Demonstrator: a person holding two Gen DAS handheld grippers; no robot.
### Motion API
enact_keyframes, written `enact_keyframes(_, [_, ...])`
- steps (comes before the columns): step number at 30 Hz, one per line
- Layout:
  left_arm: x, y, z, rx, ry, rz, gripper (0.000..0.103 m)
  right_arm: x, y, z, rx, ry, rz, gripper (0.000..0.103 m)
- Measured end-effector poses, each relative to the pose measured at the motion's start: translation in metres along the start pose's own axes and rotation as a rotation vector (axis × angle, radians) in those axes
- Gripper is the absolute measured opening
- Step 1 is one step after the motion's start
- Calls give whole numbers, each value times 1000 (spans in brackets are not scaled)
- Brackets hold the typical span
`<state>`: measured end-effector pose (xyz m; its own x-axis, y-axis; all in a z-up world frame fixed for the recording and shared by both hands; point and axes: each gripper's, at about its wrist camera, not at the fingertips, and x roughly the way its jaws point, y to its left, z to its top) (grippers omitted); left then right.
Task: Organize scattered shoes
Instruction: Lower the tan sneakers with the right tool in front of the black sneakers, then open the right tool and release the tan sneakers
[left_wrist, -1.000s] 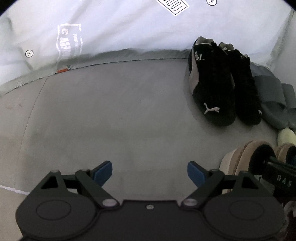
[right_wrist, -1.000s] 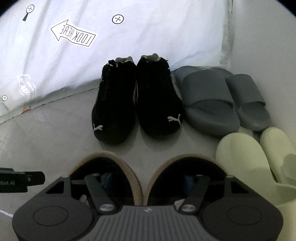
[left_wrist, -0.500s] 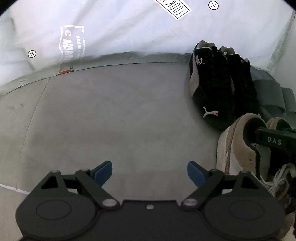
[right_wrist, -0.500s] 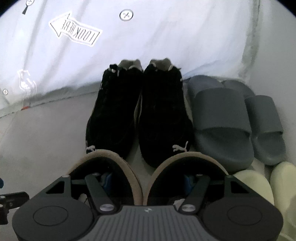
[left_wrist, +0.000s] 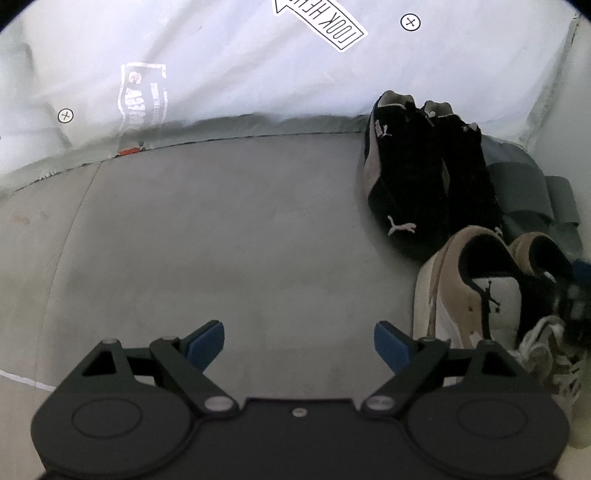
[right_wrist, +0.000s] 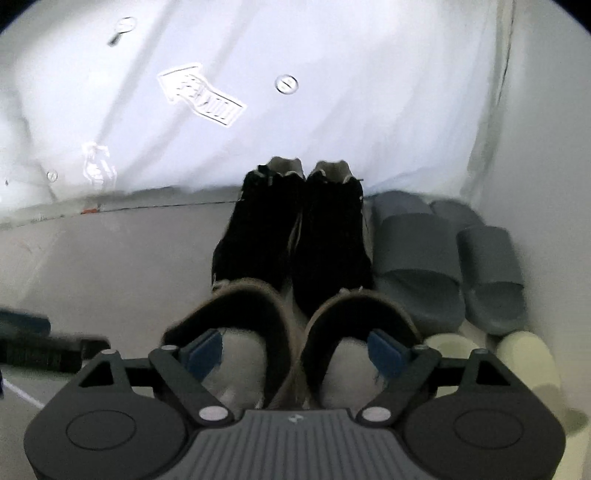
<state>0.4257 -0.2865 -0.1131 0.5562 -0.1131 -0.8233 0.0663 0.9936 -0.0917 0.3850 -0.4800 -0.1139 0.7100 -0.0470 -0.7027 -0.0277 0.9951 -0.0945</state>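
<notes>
The tan-and-white sneakers (right_wrist: 291, 332) had brown suede collars, dark linings and pale laces; the pair stood heel-up, side by side, just in front of the black sneakers (right_wrist: 295, 236) by the white sheet (right_wrist: 332, 110); the right gripper (right_wrist: 295, 350) had one blue fingertip (right_wrist: 203, 350) inside each shoe, spread wide, though whether it pressed on them I could not tell; the left gripper (left_wrist: 298, 345) hung wide open over bare grey floor (left_wrist: 221, 240), holding nothing; grey slides (right_wrist: 443, 266) lay right of the black pair.
</notes>
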Motion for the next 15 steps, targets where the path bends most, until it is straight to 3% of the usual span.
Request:
enact_keyframes(5, [-8,13,-13,-21,19,31,89,-24,30,-49,9,-177,-118,87])
enact_keyframes(8, [-12,21,-18,-40,37,32,89,-29,39,-59,13,-241,-125,87])
enact_keyframes(15, [-19,25,-28,-53,53,41,89,-17,55,-79,-69,-235,-100,87])
